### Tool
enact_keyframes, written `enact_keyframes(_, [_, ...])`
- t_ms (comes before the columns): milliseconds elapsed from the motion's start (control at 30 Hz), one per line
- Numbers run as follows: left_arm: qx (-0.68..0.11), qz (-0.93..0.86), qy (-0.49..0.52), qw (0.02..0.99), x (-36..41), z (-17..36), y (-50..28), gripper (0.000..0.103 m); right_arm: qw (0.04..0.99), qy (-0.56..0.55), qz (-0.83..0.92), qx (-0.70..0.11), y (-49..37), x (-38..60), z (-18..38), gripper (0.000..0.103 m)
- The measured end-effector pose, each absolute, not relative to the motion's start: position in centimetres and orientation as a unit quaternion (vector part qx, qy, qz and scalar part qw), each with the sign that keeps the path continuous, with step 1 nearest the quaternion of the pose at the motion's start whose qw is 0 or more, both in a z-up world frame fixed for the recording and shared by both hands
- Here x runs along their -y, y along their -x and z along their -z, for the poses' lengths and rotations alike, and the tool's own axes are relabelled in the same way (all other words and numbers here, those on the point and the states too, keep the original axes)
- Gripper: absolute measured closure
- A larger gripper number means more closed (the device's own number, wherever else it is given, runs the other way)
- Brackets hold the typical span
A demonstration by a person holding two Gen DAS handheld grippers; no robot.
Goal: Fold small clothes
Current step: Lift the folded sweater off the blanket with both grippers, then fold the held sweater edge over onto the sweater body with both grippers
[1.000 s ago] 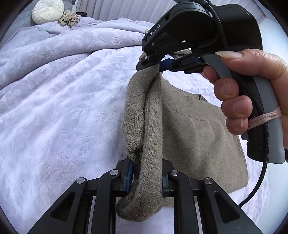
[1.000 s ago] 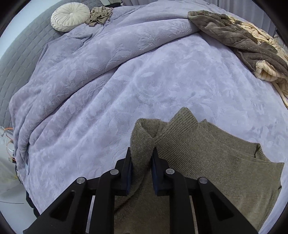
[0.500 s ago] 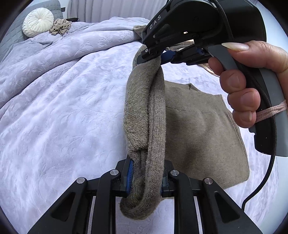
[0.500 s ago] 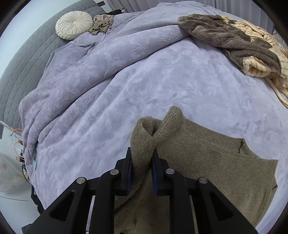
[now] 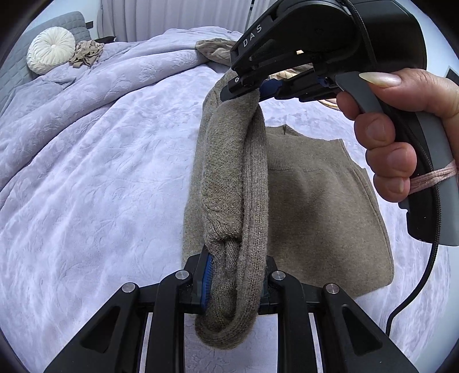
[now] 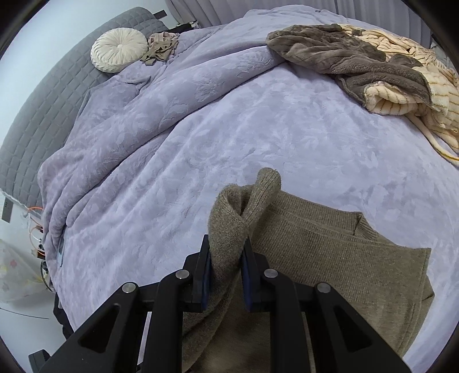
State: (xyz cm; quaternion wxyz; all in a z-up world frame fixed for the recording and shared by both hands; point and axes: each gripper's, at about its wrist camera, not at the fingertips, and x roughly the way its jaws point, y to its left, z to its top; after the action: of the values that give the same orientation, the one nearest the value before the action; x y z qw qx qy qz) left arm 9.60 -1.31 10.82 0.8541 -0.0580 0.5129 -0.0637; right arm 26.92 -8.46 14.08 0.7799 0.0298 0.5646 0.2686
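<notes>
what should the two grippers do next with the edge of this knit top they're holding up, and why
Probably carry the pinched edge across and lay it on the flat part of the knit top. The left gripper and right gripper each clamp one end of the bunched edge, which hangs raised between them, while the rest lies flat on the lilac bedspread, so the fold is not yet laid.

Home bedroom, I reckon. My tool works over wide bed under lilac embossed bedspread (image 6: 229, 120). Grey quilted headboard (image 6: 43, 114) along far edge, round cream pleated cushion (image 6: 119, 48) leaning on it, small beige crumpled garment (image 6: 160, 47) beside cushion. Heap of brown fleece and cream striped blankets (image 6: 387, 71) at far right corner. Pale curtains (image 5: 172, 17) behind bed.
</notes>
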Motion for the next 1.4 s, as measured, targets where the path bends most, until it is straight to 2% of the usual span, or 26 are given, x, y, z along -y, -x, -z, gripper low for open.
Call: enact_keyframes(1400, [-0.531,0.075,-0.049,0.842,12.5,-9.6,-11.7,0.080,0.786,-0.080,-0.284,-0.543,-25.7,22.7,-13.8,0.084])
